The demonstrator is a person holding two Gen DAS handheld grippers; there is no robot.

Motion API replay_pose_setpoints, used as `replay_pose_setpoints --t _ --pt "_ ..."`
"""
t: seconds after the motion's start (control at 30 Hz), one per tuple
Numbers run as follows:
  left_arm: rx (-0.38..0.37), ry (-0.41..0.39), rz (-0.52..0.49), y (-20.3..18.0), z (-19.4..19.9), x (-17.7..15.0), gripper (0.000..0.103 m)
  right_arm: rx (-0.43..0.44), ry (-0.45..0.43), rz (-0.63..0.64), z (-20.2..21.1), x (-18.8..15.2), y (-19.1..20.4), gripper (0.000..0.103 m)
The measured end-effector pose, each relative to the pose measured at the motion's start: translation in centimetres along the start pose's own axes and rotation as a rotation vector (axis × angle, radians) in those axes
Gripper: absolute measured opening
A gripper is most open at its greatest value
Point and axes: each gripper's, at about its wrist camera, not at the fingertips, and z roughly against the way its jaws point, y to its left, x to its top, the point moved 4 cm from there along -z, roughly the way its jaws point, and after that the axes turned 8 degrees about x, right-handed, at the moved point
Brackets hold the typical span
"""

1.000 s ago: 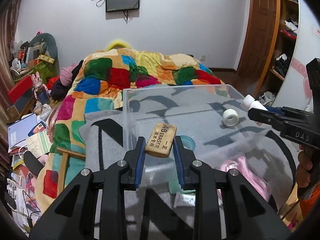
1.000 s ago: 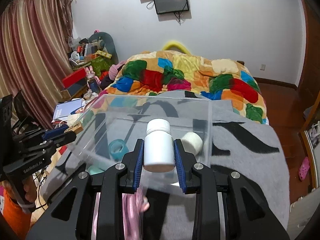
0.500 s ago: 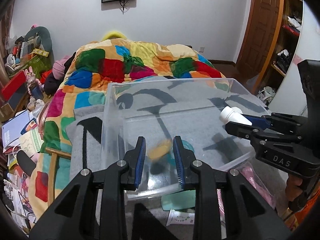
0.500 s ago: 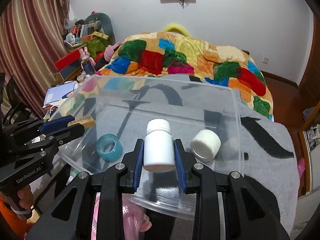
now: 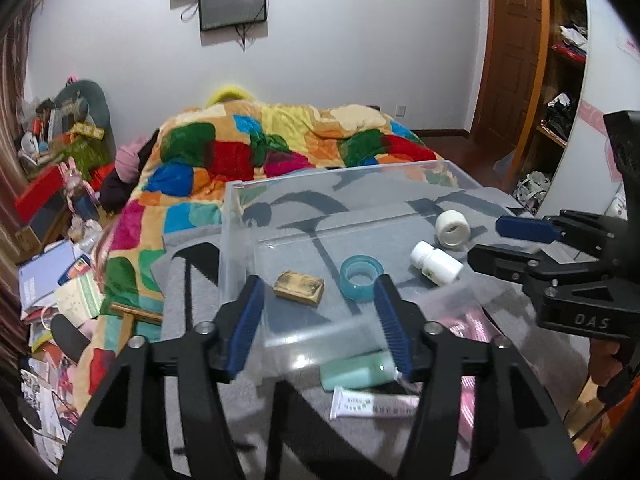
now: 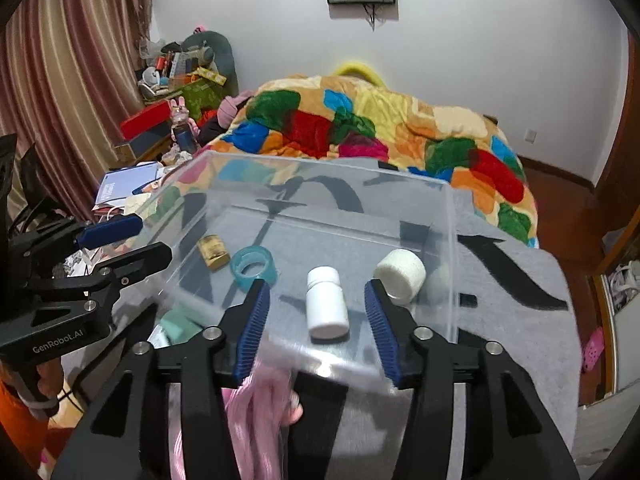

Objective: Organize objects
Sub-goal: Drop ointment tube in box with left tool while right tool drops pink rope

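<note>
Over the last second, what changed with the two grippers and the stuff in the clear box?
Both let go. The left gripper opened and the eraser dropped to the floor of the clear box. The right gripper opened and the white bottle now lies in the box. The teal tape roll and white tape roll stayed put.

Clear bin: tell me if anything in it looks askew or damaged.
In the bin, the white bottle lies on its side instead of upright. The eraser looks grimy and worn on top. The teal tape and white roll look fine.
</note>
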Motion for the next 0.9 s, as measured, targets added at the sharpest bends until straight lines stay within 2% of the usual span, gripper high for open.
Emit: replay_pose_setpoints --t 0.07,0.17,0.23,0.3,0.43,0.63,0.73,0.9 --pt "0.005 -0.013 -0.011 -0.1 0.8 -0.5 0.062 0.008 -0.019 0.008 1.2 -0.6 0.5 0.064" --pt "0.007 -0.008 -0.027 -0.2 1.6 -1.6 0.063 0.027 -0.029 0.021 2.4 -1.9 1.5 0.073" --pt "0.005 0.009 -0.030 -0.1 1.7 -2.3 0.072 0.026 -0.018 0.037 2.6 -2.9 2.2 0.079" --pt "0.008 0.024 -0.026 0.1 1.7 -3.3 0.077 0.030 -0.005 0.039 2.5 -3.8 2.9 0.082" --pt "0.005 0.084 -0.029 0.4 1.2 -5.6 0.077 0.047 0.054 0.051 1.0 -6.0 4.3 0.086" --pt "-0.003 0.153 -0.006 1.0 0.3 -8.0 0.077 0.053 0.134 0.036 -1.7 -7.8 4.6 0.084" --pt "-0.019 0.177 0.025 1.0 -0.1 -8.3 0.077 0.090 0.133 0.029 -1.7 -8.1 4.4 0.063" --pt "-0.055 0.191 0.069 0.0 -0.7 -7.8 0.077 0.080 0.114 0.046 -0.7 -8.8 4.2 0.056"
